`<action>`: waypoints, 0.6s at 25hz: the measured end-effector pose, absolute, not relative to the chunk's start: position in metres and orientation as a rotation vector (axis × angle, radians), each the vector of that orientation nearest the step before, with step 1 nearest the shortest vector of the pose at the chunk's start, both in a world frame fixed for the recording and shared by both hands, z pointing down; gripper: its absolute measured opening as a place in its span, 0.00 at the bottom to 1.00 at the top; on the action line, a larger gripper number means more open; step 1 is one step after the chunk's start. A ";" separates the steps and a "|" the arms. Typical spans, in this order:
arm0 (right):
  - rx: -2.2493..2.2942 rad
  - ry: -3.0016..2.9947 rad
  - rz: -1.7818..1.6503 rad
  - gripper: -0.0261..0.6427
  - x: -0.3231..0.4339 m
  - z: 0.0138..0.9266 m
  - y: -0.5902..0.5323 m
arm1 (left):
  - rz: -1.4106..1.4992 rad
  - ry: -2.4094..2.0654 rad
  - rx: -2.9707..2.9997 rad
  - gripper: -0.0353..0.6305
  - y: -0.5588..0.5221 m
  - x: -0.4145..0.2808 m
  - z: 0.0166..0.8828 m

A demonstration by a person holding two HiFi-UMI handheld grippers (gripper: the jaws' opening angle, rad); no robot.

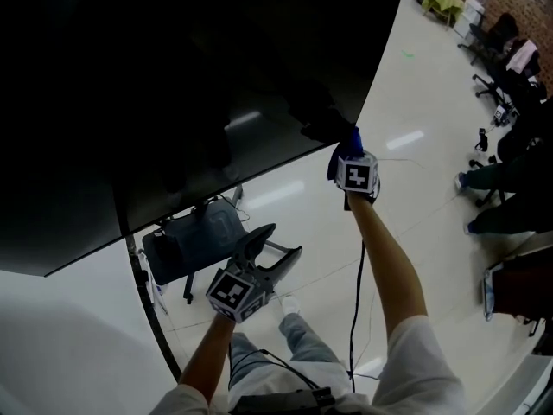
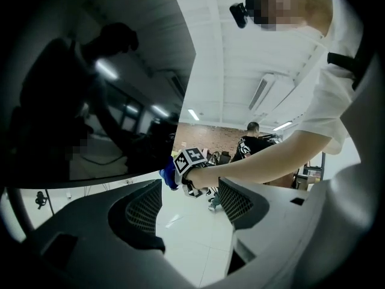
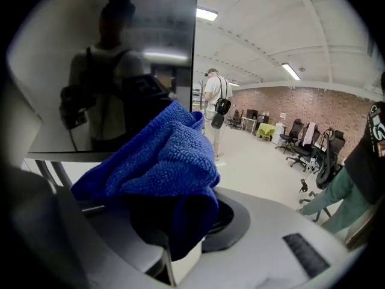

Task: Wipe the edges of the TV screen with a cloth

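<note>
Right arm outstretched, right gripper (image 1: 347,156) jaws pinching cloth (image 3: 162,161) at TV (image 1: 173,76) corner; left gripper (image 1: 283,240) jaws spread.

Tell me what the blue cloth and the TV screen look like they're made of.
The blue cloth is likely microfiber, soft and matte; its surface shows fine nubby loops. The TV screen is a glossy dark panel, glass or hard plastic, can't tell which; it gives sharp mirror reflections.

A large open office or lab hall: a glossy white floor (image 1: 406,93), a red brick wall (image 3: 313,104) at the far end, rolling office chairs (image 1: 494,35), strip lights (image 3: 291,71) on a vaulted white ceiling (image 3: 258,35), and a big TV screen (image 1: 173,76).
</note>
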State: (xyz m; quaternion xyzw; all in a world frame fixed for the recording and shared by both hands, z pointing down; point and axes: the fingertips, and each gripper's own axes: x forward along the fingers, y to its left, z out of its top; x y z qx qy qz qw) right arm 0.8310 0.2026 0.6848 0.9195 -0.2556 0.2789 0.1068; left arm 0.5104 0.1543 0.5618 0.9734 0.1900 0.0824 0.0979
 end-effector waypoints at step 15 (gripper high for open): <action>2.824 -0.959 1.049 0.15 0.737 0.721 0.111 | 0.191 0.437 2.863 0.49 0.085 0.444 0.567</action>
